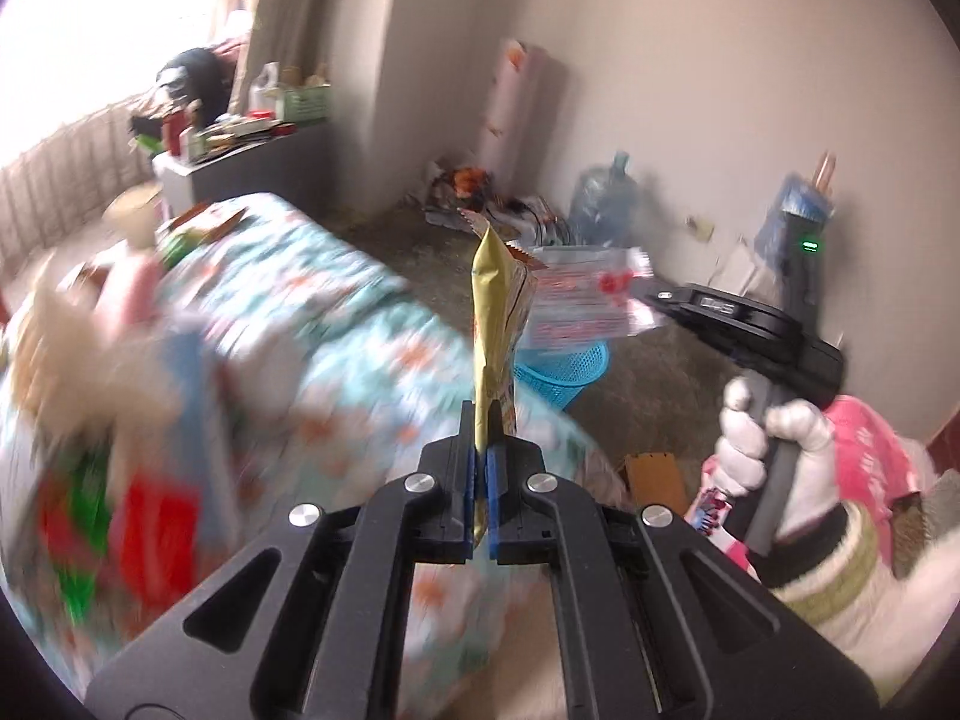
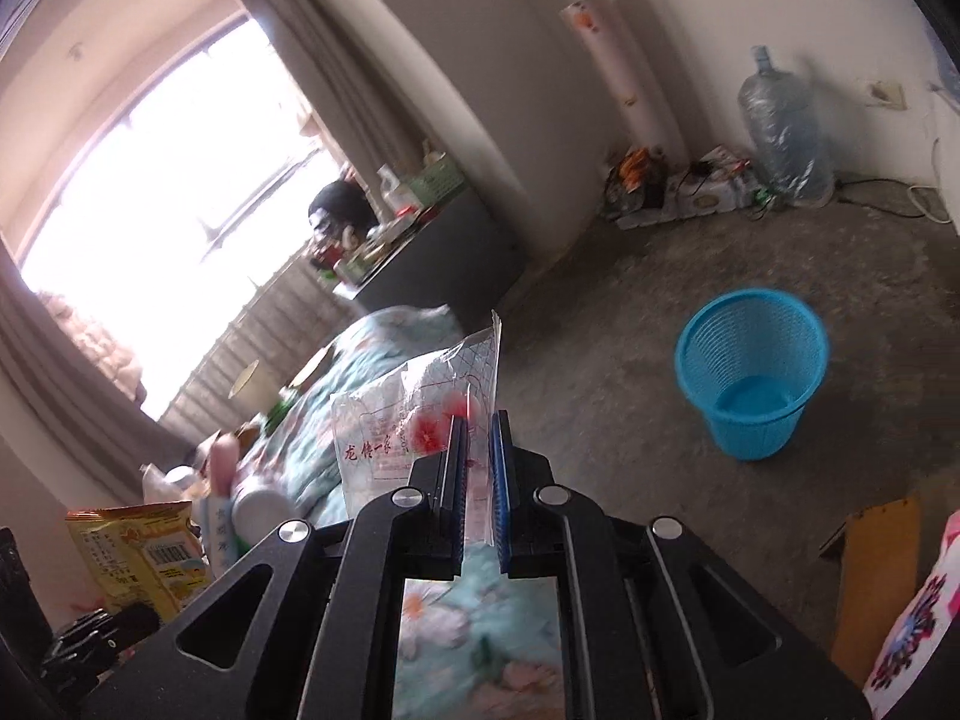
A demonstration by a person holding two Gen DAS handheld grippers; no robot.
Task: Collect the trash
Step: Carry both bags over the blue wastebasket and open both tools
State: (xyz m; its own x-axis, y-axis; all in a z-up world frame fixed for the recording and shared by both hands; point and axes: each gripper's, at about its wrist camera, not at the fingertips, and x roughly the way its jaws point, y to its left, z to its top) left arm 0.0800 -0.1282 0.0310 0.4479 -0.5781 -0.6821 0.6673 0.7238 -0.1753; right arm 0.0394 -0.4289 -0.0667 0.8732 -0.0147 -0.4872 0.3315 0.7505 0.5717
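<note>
Left gripper [image 1: 483,420] clamped on gold wrapper [image 1: 489,300]; right gripper [image 2: 477,450] apparently pinching clear bag [image 2: 414,420]; both best released above far blue basket [image 2: 753,378].

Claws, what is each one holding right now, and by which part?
Left claw pinches the gold snack wrapper by its lower end. Right claw grips the clear plastic bag at one edge.

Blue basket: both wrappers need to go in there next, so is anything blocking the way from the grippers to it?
Nothing visible does. The blue basket stands open on bare floor, beyond the clear wrapper in the right gripper and the gold wrapper in the left gripper.
</note>
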